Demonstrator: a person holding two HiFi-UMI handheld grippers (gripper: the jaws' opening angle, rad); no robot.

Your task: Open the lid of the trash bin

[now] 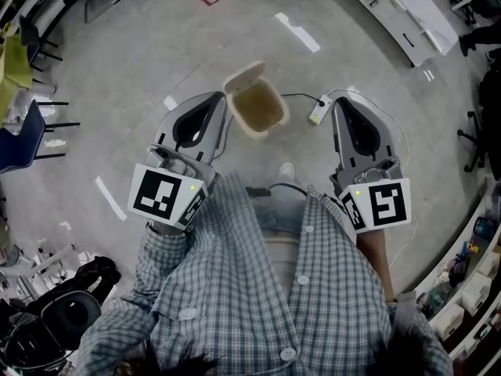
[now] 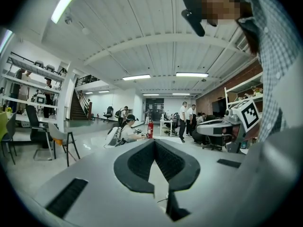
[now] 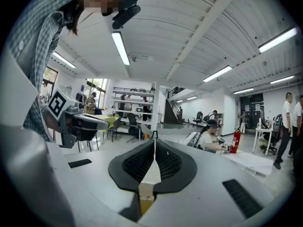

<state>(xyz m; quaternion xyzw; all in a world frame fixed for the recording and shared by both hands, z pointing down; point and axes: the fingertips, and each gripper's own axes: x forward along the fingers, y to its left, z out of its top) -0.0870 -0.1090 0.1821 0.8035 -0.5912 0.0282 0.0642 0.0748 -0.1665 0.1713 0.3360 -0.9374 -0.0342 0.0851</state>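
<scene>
Left gripper [image 1: 216, 100] held level, jaws pressed together, nothing gripped; bin [image 1: 259, 108] seen on the floor between the two grippers, touched by neither, lid [image 1: 243, 76] flipped back; right gripper [image 1: 341, 105] likewise closed up, empty.
</scene>
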